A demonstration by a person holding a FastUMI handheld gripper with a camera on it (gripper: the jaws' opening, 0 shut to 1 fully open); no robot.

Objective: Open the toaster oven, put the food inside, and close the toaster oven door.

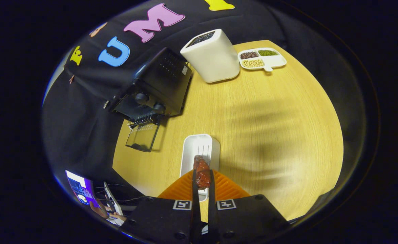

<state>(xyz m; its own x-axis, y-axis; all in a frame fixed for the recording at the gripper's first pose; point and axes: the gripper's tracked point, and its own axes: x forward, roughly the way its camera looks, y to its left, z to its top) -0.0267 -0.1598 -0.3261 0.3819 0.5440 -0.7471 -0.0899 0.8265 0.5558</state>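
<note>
The round table of light yellow wood [270, 135] has thin grain lines running across its smooth top. On its far side, by the black cloth wall, sits the boxy black metal toaster oven [154, 84]. It is turned at a slant, so its front faces toward the gripper and a bit to one side. Two round black knobs [142, 98] sit on the front. Its see-through glass door [143, 136] hangs open and lies flat on the table, and a wire rack shows at the mouth. There is a small pale sticker on the oven's side, too small to read.

Just beside the oven stands a tall white plastic box with rounded corners and a dark top [212, 56]. Next to that is a white dish with little sections [262, 59] holding dark red beans, green beans and pale beans.

Closer in lies a long white tray with rounded ends and thin grooves [199, 150]. Its long way points from the gripper toward the far side of the table. An orange ribbed mat [226, 188] lies under its near end.

The lumpy, shiny red-brown piece of food [202, 173] is held up above the tray's near end. Its long way runs along the fingers. The gripper [202, 184] is almost shut, with both fingers pressing the food's sides. Two square black-and-white pattern tags sit on the gripper body.
</note>
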